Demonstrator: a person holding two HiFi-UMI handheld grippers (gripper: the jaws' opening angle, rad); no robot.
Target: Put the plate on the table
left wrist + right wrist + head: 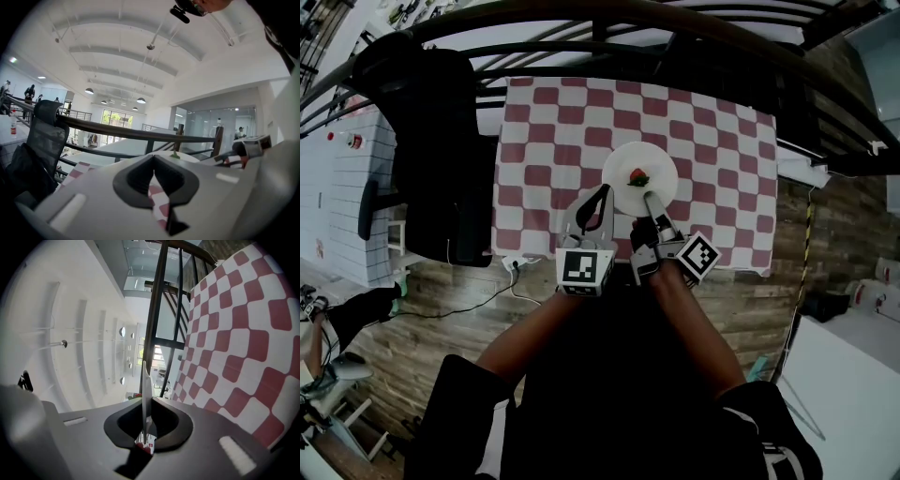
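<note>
Your right gripper (649, 196) pinches the plate (657, 164) rim one-sided; your left gripper (604, 189) is closed, empty. The plate may not be resting on the table (544, 141) yet: tilt it and the strawberry (638, 177) rolls off.

The rectangular table (722, 150) spreads below and ahead of the right gripper (649, 199). A red-and-white checked cloth (553, 141) lies flat on it and covers its top.

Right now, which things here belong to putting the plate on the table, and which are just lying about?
Job: plate, held by the right hand-held gripper; strawberry on it; checked table.
Lying about: black chair; white plug on the floor; railing.
</note>
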